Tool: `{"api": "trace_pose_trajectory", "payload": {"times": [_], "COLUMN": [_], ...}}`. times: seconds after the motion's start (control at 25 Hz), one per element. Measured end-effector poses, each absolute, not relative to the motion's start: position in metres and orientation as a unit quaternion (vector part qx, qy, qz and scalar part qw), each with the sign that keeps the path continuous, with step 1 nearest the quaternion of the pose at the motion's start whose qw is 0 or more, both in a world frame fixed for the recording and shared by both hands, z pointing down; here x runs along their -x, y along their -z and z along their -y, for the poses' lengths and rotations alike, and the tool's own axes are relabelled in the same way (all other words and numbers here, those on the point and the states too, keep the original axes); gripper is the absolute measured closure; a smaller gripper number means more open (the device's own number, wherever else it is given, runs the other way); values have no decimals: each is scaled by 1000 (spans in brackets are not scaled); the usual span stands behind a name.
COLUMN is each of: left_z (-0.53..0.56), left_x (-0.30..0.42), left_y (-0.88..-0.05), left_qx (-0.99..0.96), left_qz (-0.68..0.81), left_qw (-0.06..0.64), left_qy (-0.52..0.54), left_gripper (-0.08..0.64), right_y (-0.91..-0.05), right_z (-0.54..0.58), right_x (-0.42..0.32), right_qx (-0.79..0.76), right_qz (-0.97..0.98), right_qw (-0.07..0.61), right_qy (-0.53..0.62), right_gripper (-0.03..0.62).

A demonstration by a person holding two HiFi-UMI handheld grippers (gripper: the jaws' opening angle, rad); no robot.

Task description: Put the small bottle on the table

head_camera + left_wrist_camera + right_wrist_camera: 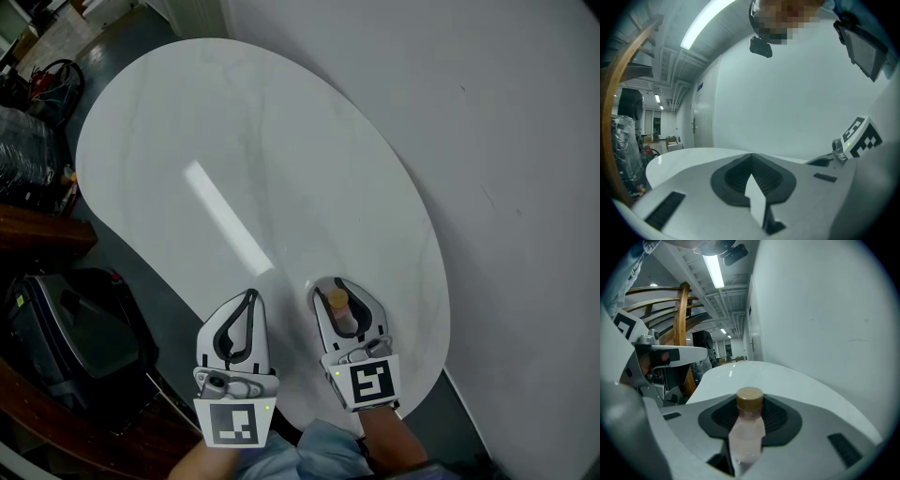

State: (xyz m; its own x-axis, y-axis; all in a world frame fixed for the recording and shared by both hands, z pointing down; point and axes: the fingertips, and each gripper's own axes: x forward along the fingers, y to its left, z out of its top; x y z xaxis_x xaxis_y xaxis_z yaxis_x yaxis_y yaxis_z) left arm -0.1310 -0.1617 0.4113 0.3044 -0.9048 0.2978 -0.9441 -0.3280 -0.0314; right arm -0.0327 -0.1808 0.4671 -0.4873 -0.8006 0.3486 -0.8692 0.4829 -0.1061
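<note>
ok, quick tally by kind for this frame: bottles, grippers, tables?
small bottle: 1, held in the right gripper
grippers: 2, the left gripper and the right gripper
table: 1
total: 4

Table (pixel 234 122) top is glossy white, stone-look, faint grey veining, lamp glare streaking it. The small bottle (pixel 747 430) is translucent pinkish plastic with a matt tan cap. Left gripper (pixel 249 298) and right gripper (pixel 334 285) have smooth matt white plastic shells; pads (pixel 780 418) dark, ribbed, rubbery. At nine o'clock, polished brown wood board (pixel 42 234).
</note>
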Motion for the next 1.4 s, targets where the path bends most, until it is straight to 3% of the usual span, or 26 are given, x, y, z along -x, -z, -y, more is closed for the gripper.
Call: {"api": "trace_pose_trajectory", "payload": {"times": [0.16,0.28,0.4,1.0,1.16,1.4], "left_z": [163,162,162,153,151,149], "left_x": [132,132,131,131,132,131], "left_y": [-412,-414,-417,-411,-405,-389], "left_qx": [-804,-804,-802,-793,-789,-783], "left_qz": [575,573,576,589,596,610], "left_qw": [75,76,84,77,74,66], "left_qy": [-131,-135,-136,-135,-128,-105], "left_gripper": [557,557,557,557,557,557], "right_y": [-474,-464,-461,-468,-464,-443], "right_z": [177,182,183,178,181,182], "right_x": [30,35,36,38,38,40], "right_qx": [-492,-494,-495,-485,-480,-473], "right_qz": [844,855,857,865,868,875], "right_qw": [152,97,84,101,98,86], "right_qy": [-150,-125,-117,-86,-86,-56], "right_gripper": [468,468,466,460,417,417]}}
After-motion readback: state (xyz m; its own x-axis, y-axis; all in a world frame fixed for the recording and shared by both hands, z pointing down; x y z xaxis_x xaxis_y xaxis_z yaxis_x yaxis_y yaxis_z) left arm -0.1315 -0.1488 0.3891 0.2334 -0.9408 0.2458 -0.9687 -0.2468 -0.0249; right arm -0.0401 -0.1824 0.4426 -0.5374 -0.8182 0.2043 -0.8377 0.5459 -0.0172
